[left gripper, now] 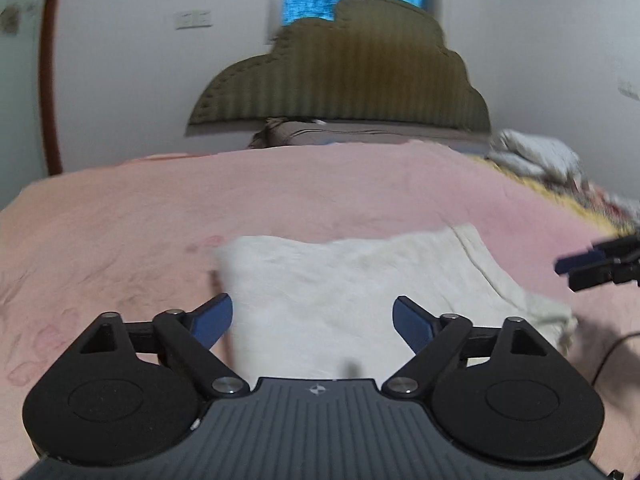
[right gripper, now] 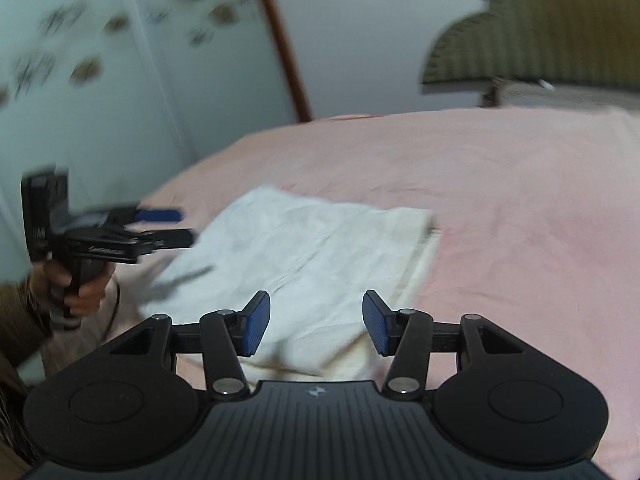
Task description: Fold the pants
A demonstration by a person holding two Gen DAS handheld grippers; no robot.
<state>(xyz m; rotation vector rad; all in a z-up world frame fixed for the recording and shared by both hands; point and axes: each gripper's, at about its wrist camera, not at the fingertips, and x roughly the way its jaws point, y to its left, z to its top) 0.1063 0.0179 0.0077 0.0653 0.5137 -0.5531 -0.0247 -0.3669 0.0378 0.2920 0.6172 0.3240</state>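
The white pants (left gripper: pixel 352 292) lie folded into a flat rectangle on the pink bed cover (left gripper: pixel 160 216); they also show in the right wrist view (right gripper: pixel 304 256). My left gripper (left gripper: pixel 312 320) is open and empty, above the near edge of the pants; it also shows in the right wrist view (right gripper: pixel 168 226), held in a hand at the left. My right gripper (right gripper: pixel 316 324) is open and empty above the near right corner of the pants; it also shows at the right edge of the left wrist view (left gripper: pixel 592 266). Both views are blurred.
A brown padded headboard (left gripper: pixel 340 76) stands at the far end of the bed. Crumpled bedding (left gripper: pixel 532 152) lies at the far right. A dark cable (left gripper: pixel 612 352) lies on the cover at the right. A white wall with stickers (right gripper: pixel 80 64) is close on the left.
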